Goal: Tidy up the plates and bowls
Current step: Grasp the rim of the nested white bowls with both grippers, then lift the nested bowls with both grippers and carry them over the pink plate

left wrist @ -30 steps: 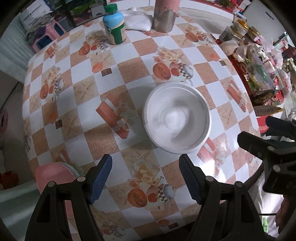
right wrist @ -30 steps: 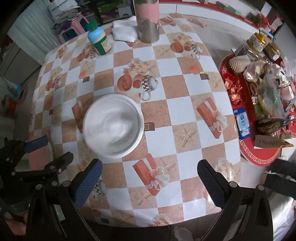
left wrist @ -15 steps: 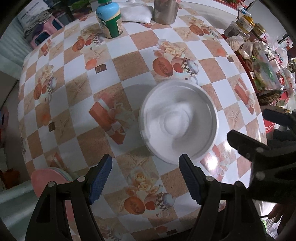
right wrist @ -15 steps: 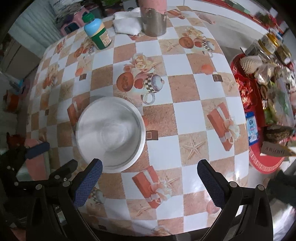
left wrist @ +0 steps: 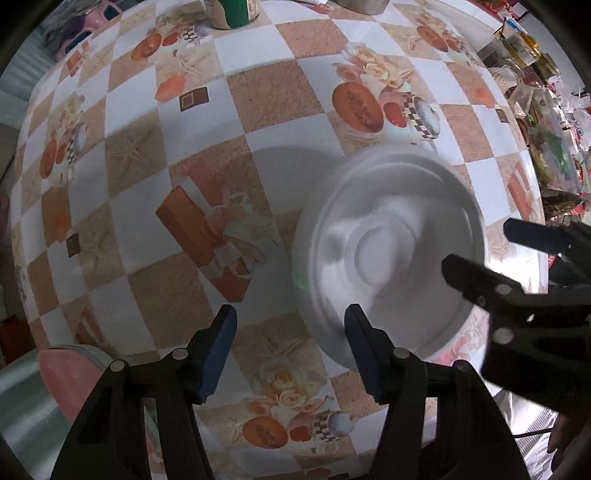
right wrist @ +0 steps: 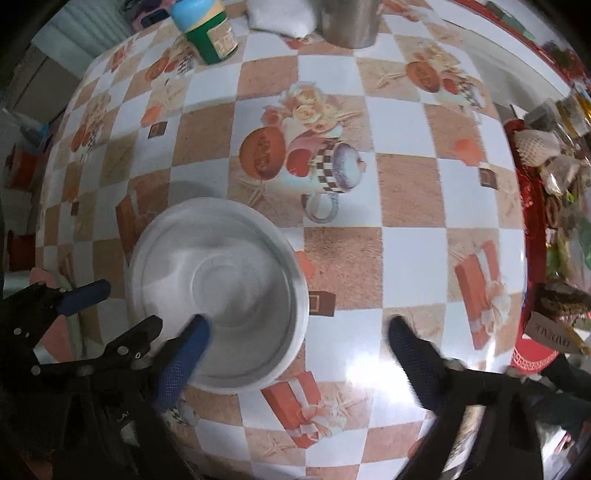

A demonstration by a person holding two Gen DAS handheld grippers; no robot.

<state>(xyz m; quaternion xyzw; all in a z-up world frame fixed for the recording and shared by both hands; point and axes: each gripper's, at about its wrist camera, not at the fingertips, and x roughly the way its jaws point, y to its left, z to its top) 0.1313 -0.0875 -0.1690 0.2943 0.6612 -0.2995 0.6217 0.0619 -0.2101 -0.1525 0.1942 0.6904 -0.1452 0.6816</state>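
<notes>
A white bowl [left wrist: 388,251] stands upright on the checked tablecloth [left wrist: 273,92]. My left gripper [left wrist: 290,321] points down over the bowl's left rim, which lies between its blue pads. The jaws are closing and the pads are clear of the rim. My right gripper [right wrist: 297,326] points down over the bowl's [right wrist: 218,291] right rim. One of its fingers is over the bowl's inside and the other over the cloth. Its jaws are closing too, with no pad touching. A pink round dish [left wrist: 62,373] with a pale green edge lies low at the table's left edge.
At the far side stand a green bottle with a blue cap [right wrist: 210,33], a metal cup [right wrist: 351,22] and a folded white cloth [right wrist: 280,14]. A red tray [right wrist: 532,354] crowded with packets lies off the table's right edge.
Both grippers have sunk towards the bowl, which now fills more of each view. Both pairs of jaws stand narrower than before, and each now straddles the bowl's rim.
</notes>
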